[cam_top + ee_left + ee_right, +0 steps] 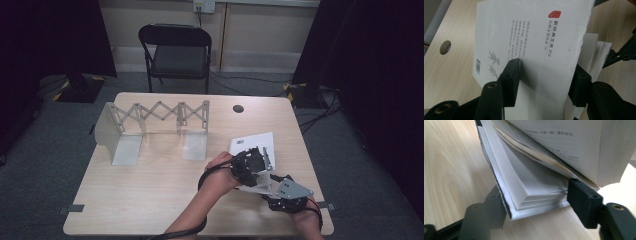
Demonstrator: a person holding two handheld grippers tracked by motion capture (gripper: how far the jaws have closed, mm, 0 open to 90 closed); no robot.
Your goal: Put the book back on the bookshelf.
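Observation:
A white paperback book [256, 141] lies half open near the table's right front, its back cover [534, 32] bearing a barcode and a red stamp. My left gripper [248, 166] is shut on the upper block: one finger [511, 77] presses on the cover, the other sits behind its edge. My right gripper [281, 194] holds the lower block of pages [534, 192] between its fingers [584, 202], one under the bottom cover, one on the top page. The upper pages [584, 147] arch above it. Part of the right gripper [624, 53] shows beyond the book.
An expandable metal book rack [150, 130] stands empty at the table's left rear. A round cable hole [238, 108] is in the tabletop behind the book. A black folding chair [175, 50] stands beyond the table. Bare wood lies left of the hands.

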